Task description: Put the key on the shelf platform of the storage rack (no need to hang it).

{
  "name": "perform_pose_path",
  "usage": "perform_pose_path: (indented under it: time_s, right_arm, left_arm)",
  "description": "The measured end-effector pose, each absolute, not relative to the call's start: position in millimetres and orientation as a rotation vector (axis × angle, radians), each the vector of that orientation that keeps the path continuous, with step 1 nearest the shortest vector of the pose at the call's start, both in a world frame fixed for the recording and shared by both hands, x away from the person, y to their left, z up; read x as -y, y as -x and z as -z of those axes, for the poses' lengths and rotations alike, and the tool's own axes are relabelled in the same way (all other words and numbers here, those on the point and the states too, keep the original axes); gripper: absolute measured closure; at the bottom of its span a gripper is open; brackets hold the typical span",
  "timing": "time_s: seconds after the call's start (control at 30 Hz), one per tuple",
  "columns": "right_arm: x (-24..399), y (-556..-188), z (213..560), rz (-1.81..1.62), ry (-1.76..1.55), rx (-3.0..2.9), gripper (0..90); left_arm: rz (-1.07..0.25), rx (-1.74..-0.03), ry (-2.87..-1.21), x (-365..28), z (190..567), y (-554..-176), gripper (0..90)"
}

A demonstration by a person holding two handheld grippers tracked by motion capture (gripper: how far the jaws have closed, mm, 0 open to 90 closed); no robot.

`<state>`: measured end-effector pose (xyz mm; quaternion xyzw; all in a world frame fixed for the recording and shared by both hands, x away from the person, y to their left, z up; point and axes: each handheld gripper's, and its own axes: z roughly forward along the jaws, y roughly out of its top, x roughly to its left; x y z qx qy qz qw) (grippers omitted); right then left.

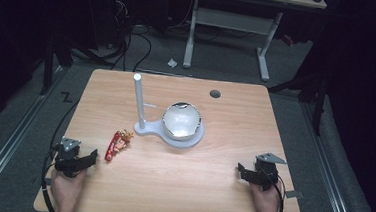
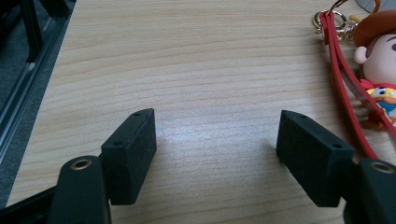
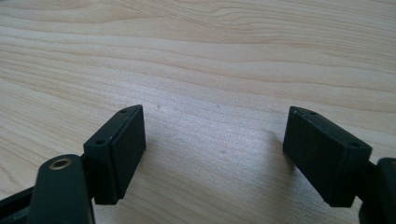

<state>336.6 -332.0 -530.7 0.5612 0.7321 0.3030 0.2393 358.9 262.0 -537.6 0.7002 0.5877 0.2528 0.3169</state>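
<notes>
A small cartoon-figure keychain (image 1: 117,143) with a red strap lies on the wooden table (image 1: 220,188), left of the middle. My left gripper (image 1: 92,159) rests near the front left corner, just left of the keychain, its jaws wide open over bare wood. In the left gripper view (image 2: 217,140) the keychain (image 2: 373,70) sits at the right edge, outside the jaws. My right gripper (image 1: 241,171) rests near the front right, open, with nothing between its jaws (image 3: 215,140). A white stand with an upright post (image 1: 138,102) holds a shiny bowl (image 1: 181,119) at the table's middle.
A round cable hole (image 1: 215,94) lies near the table's far edge. Beyond the table stand a white desk frame (image 1: 229,28) and floor cables (image 1: 135,47). A metal rail (image 1: 13,139) runs along the floor at left.
</notes>
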Motion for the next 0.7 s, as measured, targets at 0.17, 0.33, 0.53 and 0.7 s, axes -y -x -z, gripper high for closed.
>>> perform_pose_path:
  time_s: [0.17, 0.33, 0.53, 0.7]
  right_arm:
    - [332.0, -336.6, 530.7, -0.829, -1.536, -2.004, 21.3]
    - [332.0, -336.5, 530.7, -0.830, -1.536, -2.004, 21.3]
    - [332.1, -336.4, 530.7, -0.830, -1.534, -2.007, 21.3]
    - [332.0, -336.4, 530.7, -0.830, -1.534, -2.007, 21.3]
  left_arm:
    - [-0.664, -1.546, -1.843, -261.8, 537.6, -358.9, 28.8]
    - [-0.665, -1.548, -1.839, -261.8, 537.7, -359.2, 28.8]
    - [-0.652, -1.533, -1.853, -260.9, 537.7, -359.5, 25.7]
    - [-0.644, -1.529, -1.855, -261.2, 537.6, -359.3, 25.3]
